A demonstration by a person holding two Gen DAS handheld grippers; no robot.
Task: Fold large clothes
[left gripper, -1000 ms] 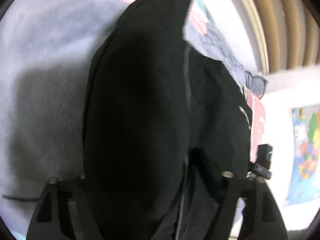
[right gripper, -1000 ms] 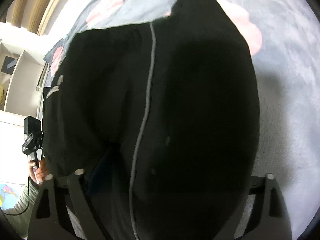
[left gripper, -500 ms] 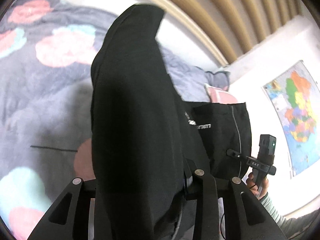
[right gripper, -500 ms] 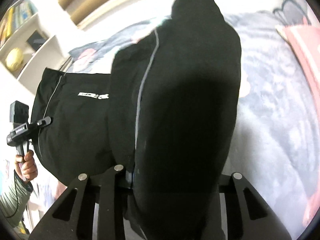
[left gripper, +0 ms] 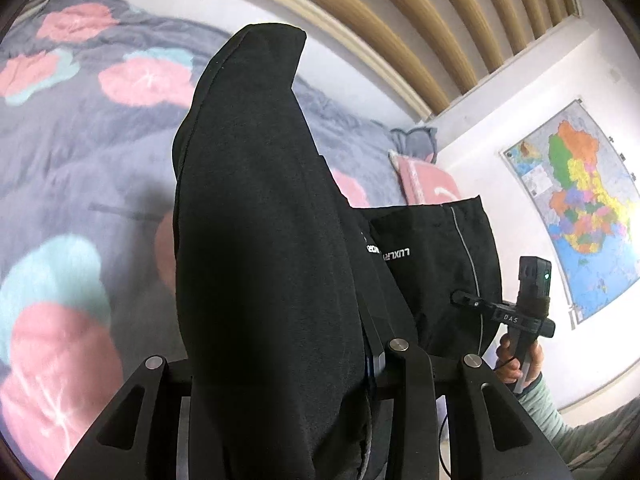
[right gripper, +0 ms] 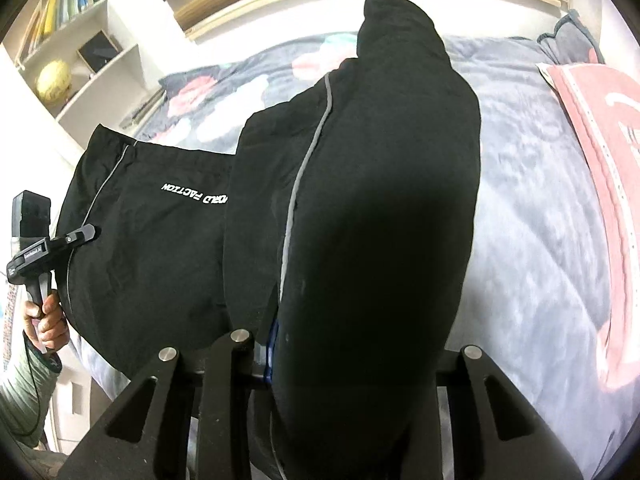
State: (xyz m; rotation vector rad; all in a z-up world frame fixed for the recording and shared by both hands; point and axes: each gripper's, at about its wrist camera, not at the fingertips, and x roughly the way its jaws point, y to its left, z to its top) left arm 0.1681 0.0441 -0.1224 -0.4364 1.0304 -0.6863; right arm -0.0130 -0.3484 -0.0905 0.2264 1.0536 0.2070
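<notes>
A large black garment (left gripper: 264,240) with grey piping and white lettering hangs lifted above the bed. My left gripper (left gripper: 372,360) is shut on one edge of it; the cloth drapes over the fingers and hides the tips. My right gripper (right gripper: 264,344) is shut on the other edge of the same garment (right gripper: 372,208). Each gripper also shows in the other's view, the right one (left gripper: 480,306) and the left one (right gripper: 80,236), with the cloth stretched between them.
A grey bedspread (left gripper: 80,152) with pink and teal flowers lies below. A pink cloth (right gripper: 600,160) lies at the bed's right side. A wooden slatted headboard (left gripper: 400,20), a wall map (left gripper: 580,208) and white shelves (right gripper: 80,40) surround the bed.
Both grippers have risen and tilted up from the bed with the garment. The cloth now hangs lifted and spread between them, with more of the room in view.
</notes>
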